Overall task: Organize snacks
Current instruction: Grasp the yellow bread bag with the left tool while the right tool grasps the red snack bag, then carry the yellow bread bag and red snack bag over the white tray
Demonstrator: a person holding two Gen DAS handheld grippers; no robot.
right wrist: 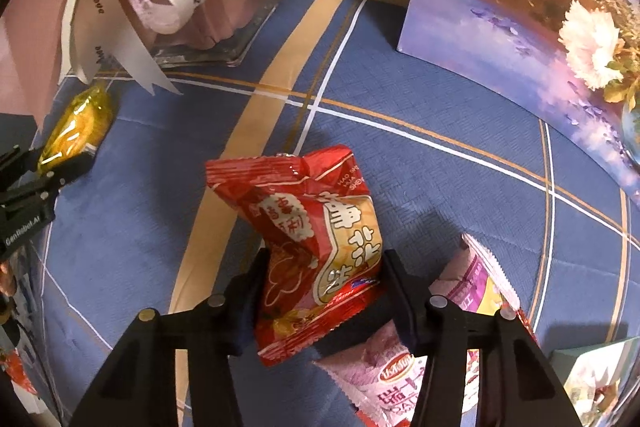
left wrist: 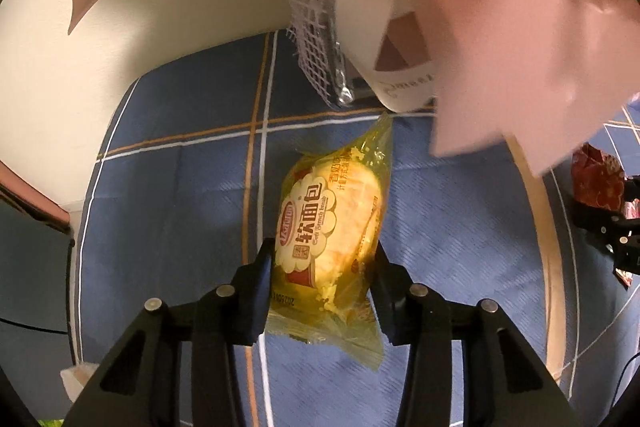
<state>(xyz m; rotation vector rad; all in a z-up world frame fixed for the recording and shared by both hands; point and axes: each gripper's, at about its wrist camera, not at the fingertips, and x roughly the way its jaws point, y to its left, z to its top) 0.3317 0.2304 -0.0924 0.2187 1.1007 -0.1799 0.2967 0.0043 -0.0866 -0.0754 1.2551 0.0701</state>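
Blue checked surface (right wrist: 400,163): sorting barely begun, no snack put away yet. Left gripper (left wrist: 324,279) jaws closed on yellow bread packet (left wrist: 332,227), mid-surface. Right gripper (right wrist: 320,291) jaws pinch red snack packet (right wrist: 312,235); pink packet (right wrist: 400,383) lies loose near its right jaw.

Two close downward views, shared tablecloth (left wrist: 192,195)

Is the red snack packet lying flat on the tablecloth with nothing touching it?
No, the right gripper pinches the crumpled red snack packet between its fingers.
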